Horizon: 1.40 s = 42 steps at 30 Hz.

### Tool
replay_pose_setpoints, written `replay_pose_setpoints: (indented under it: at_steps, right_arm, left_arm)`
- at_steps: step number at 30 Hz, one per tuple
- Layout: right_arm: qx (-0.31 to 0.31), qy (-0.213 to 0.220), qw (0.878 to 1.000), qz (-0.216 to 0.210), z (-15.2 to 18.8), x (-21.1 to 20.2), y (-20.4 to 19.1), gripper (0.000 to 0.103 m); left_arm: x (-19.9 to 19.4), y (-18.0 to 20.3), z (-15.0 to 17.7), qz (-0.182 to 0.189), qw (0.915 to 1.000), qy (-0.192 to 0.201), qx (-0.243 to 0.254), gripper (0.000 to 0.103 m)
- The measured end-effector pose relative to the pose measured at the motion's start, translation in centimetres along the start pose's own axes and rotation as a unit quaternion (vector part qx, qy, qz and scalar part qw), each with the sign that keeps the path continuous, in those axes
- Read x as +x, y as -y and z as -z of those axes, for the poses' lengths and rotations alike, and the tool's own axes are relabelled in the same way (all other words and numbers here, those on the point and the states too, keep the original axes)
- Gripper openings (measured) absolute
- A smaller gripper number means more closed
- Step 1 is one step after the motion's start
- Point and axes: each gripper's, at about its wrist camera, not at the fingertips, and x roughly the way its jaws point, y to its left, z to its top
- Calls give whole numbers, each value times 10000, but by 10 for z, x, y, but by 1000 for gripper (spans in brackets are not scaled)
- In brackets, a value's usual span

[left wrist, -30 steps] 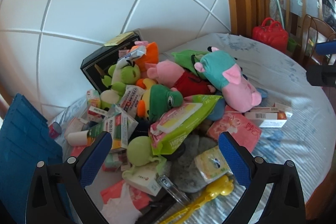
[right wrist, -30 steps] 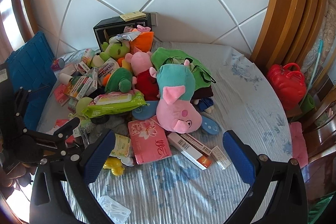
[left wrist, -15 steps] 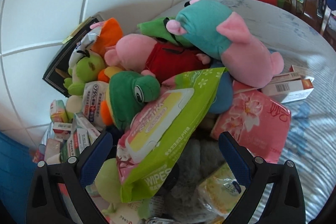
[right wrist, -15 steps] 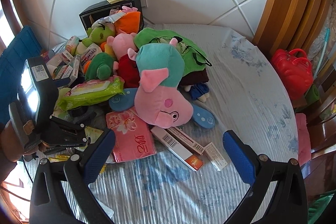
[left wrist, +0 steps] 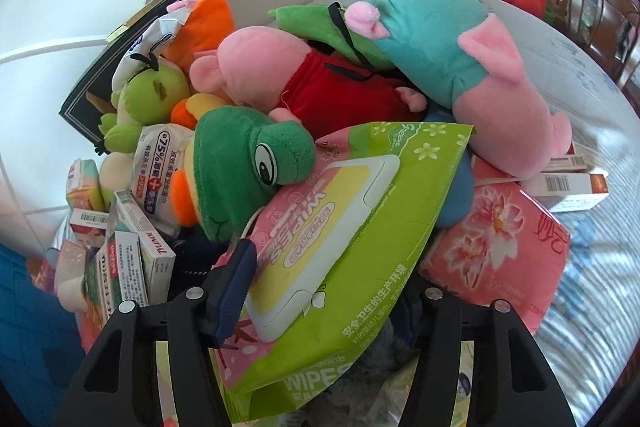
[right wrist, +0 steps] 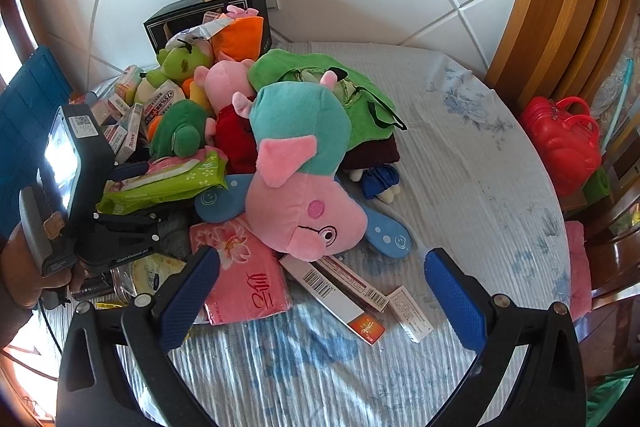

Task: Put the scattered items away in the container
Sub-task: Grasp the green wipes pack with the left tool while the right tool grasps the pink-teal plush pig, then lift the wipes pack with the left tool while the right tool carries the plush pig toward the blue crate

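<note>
While your left gripper (left wrist: 320, 291) closes its jaws around the wipes pack (left wrist: 344, 239), the left pad (left wrist: 236, 287) lies against the pack's pink edge and the other pad is hidden under the green wrapper, so you cannot tell whether the pack is pinched yet. That pack lies tilted on top of the pile, with the frog plush (left wrist: 248, 163) resting its head on the upper corner and the pink tissue pack (left wrist: 496, 251) just beside it on the right. Behind them sit the red-shirted pig (left wrist: 312, 79) and the teal-hooded pig (left wrist: 460, 63), and the black box (left wrist: 104, 75) stands against the wall at the back. Small cartons (left wrist: 128, 259) crowd the left side. Your right gripper (right wrist: 320, 307) hovers over the striped cloth (right wrist: 480, 195) with its fingers wide apart and nothing between them, above the flat boxes (right wrist: 340, 291) near the teal-hooded pig's snout.
</note>
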Motion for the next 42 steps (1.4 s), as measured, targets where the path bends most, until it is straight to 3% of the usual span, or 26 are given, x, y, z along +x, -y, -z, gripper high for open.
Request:
replay_pose_setpoints:
  at_steps: [3, 9, 21, 32, 34, 42]
  right_arm:
    - [9, -3, 10000, 10, -1, 2, 1, 103]
    - [-100, 25, 9999, -4, -6, 22, -2, 103]
    - [-221, -164, 9996, -100, -43, 94, -19, 103]
    - [101, -585, 9981, -169, -57, 159, -13, 103]
    - [117, -561, 9980, -250, -55, 158, -11, 74]
    - [-55, -299, 9992, -275, -51, 131, -17, 68]
  left_arm:
    - [-9, -3, -2, -34, 9998, 110, -139, 39]
    - [-34, -13, 3, -85, 9979, 337, -548, 28]
    - [-81, -4, 29, -5, 9952, 525, -823, 22]
    - [-117, -28, 29, -362, 9920, 742, -953, 22]
    - [-120, -29, 28, -398, 9916, 768, -966, 22]
    - [-125, -26, 24, -473, 9907, 815, -983, 22]
